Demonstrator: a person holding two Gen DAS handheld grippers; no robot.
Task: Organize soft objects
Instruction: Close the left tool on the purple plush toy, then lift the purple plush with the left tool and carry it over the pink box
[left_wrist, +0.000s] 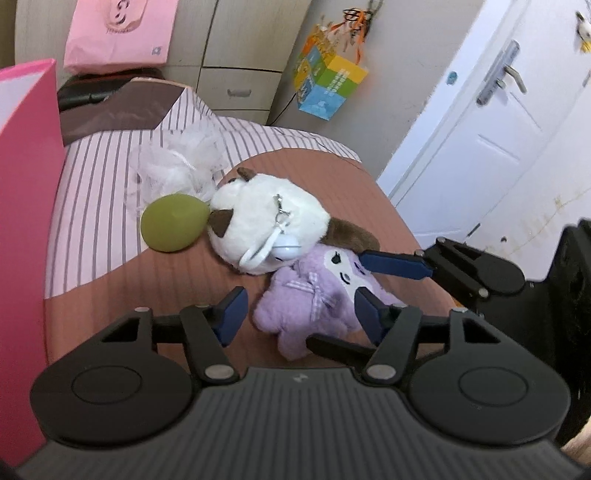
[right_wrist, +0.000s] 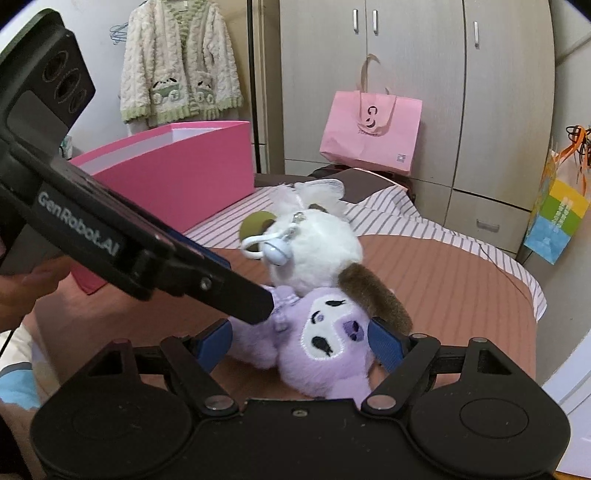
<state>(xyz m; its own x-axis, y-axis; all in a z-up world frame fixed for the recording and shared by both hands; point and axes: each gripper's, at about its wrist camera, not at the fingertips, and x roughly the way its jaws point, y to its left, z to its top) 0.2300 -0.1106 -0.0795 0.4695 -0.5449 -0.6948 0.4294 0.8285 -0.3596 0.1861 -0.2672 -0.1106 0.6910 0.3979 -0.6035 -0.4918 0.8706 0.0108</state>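
A purple plush toy (left_wrist: 314, 306) lies on the bed (left_wrist: 177, 273), touching a white plush dog (left_wrist: 266, 218). The left gripper (left_wrist: 301, 314) and right gripper (right_wrist: 299, 341) both straddle it, fingers spread wide, gripping nothing.

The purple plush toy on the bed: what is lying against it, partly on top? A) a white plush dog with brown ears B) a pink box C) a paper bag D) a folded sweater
A: the white plush dog rests against the purple plush toy, one brown ear draped over its head. The pink box stands apart, further back on the bed.
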